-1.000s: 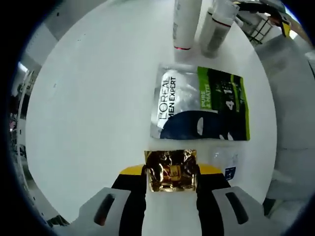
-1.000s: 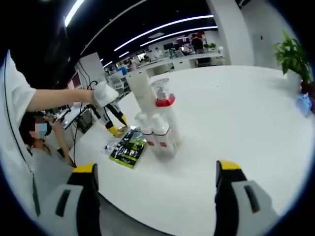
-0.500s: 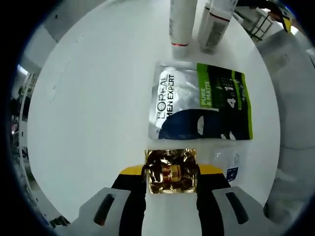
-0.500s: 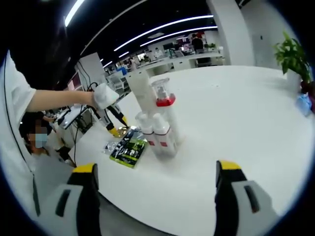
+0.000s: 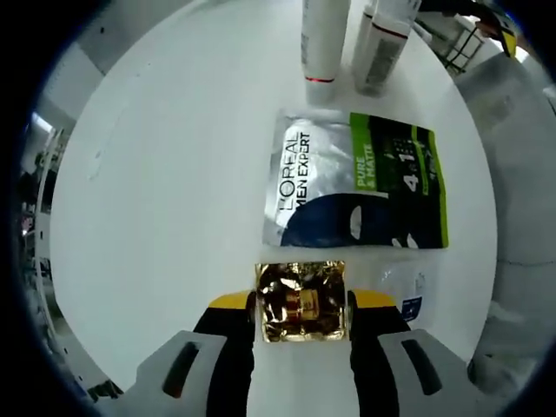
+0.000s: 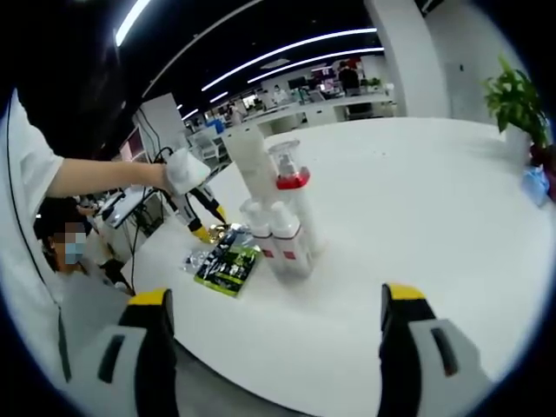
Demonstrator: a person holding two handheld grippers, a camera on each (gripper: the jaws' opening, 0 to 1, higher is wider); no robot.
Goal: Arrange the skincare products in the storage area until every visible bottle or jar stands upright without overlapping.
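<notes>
Two yellow-tipped jaws of left gripper [image 5: 301, 308] closed narrow on gold foil sachet [image 5: 301, 301], pinched at its near sides and held low over white round table [image 5: 165, 174], apparently for setting down flat and clear of neighbouring items; small clear sachet [image 5: 401, 290] lying just beside, to the right; silver, green and navy face-mask pouch [image 5: 358, 184] lying flat just beyond, printed side up, not overlapping the gold sachet; two white bottles with red bands [image 5: 352, 39] standing upright at the far edge, close together, presumably grouped as the storage area. Right gripper [image 6: 271, 340] spread wide, holding nothing, parked well back from the products, probably to keep the whole workspace in sight; cluster of upright white bottles [image 6: 276, 213] near table centre, red-collared pump bottle [image 6: 287, 170] among them; pouch and sachets on the table beside the cluster; gloved hand [image 6: 185, 168] gripping the left tool above them; potted plant [image 6: 518, 109] at far right; office desks and ceiling strip lights beyond.
</notes>
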